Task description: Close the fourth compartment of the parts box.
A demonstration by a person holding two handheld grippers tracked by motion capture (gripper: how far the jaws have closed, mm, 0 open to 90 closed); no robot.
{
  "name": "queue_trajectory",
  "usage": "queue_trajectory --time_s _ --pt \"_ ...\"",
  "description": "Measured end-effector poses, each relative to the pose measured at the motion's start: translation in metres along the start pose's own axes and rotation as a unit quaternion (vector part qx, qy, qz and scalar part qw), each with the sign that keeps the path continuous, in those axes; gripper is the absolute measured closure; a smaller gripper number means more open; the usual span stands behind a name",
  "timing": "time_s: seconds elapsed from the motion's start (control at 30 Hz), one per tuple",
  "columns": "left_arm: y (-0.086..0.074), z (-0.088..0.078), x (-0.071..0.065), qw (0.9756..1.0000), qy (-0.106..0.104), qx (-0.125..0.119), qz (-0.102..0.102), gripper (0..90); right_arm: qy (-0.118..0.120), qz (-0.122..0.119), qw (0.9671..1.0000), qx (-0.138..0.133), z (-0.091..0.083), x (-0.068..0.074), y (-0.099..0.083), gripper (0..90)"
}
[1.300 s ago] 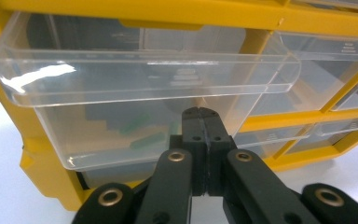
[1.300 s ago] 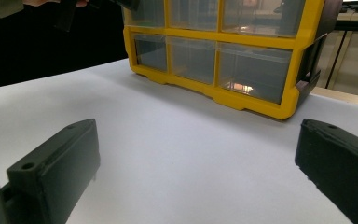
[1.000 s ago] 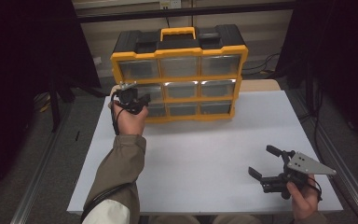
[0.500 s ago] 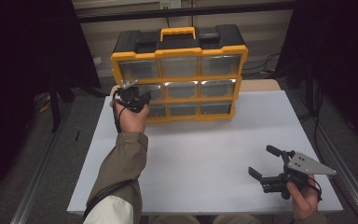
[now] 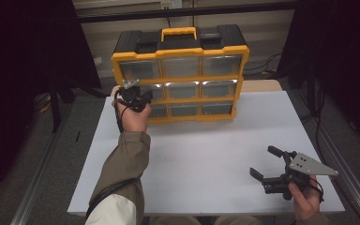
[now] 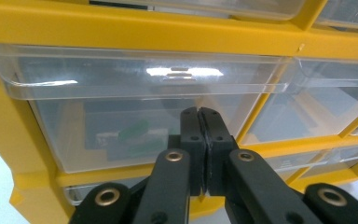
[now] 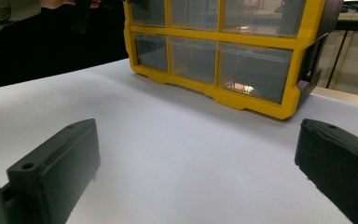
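Note:
A yellow and black organizer box with clear drawers stands upright at the back of the white table. My left gripper is held up at the box's left column, at the middle row. In the left gripper view its jaws are pressed together with nothing between them, right in front of a clear drawer that holds small green and white parts. My right gripper hovers low over the table's near right corner, jaws wide apart and empty; in its own view it faces the box.
The table's right edge runs beside a metal rail. Dark curtains hang at both sides, and cables lie behind the box. Bare white table surface lies between the box and my right gripper.

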State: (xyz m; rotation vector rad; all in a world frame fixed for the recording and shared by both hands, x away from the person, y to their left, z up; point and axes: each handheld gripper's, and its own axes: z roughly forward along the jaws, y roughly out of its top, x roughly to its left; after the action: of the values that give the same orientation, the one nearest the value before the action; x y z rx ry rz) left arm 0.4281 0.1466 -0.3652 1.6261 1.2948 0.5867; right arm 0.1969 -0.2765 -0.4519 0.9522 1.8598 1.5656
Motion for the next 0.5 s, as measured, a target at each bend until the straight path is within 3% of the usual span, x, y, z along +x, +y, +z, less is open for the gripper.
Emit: queue_trajectory --time_s 0.3,0.5 --pt "-0.0008 0.0031 0.0012 1.0000 -0.003 -0.004 0.006 87.9 0.000 0.001 1.0000 0.000 0.0003 -0.0005 -0.0003 0.0" --pt "-0.0018 0.0012 0.0009 0.9999 -0.005 -0.006 -0.007 83.0 0.000 0.001 1.0000 0.001 0.0006 -0.0005 -0.0004 0.0"
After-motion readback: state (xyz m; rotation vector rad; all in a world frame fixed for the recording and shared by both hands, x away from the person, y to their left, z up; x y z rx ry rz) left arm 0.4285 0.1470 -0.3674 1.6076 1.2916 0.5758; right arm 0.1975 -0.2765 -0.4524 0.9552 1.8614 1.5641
